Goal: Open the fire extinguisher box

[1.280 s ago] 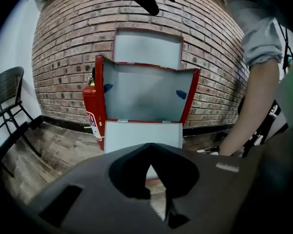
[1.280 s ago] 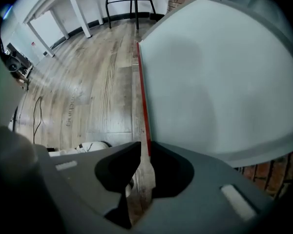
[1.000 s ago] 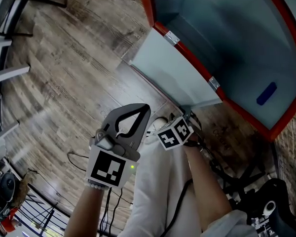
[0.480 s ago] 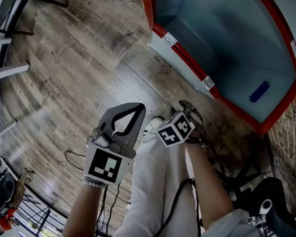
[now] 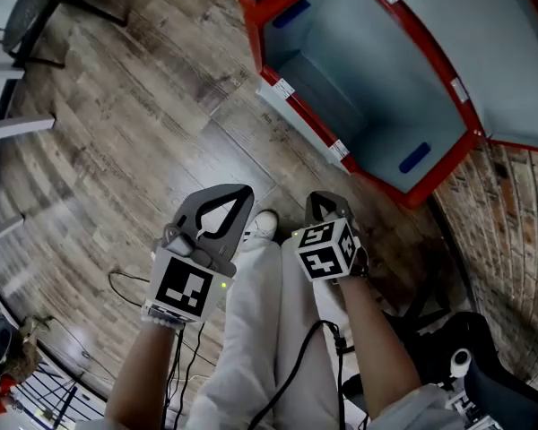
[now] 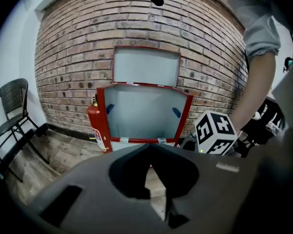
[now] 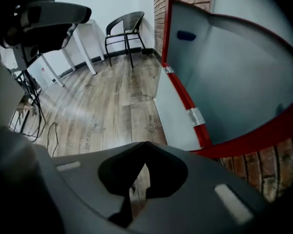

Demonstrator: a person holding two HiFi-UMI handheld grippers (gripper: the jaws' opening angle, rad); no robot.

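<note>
The fire extinguisher box stands against the brick wall — an extinguisher just left of it, a chair farther left.

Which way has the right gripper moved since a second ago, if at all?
Yes. The right gripper has drawn away from the fire extinguisher box's front edge; its jaws just closed on nothing.

Smooth red-painted box, rough brick wall, grained wood floor.
</note>
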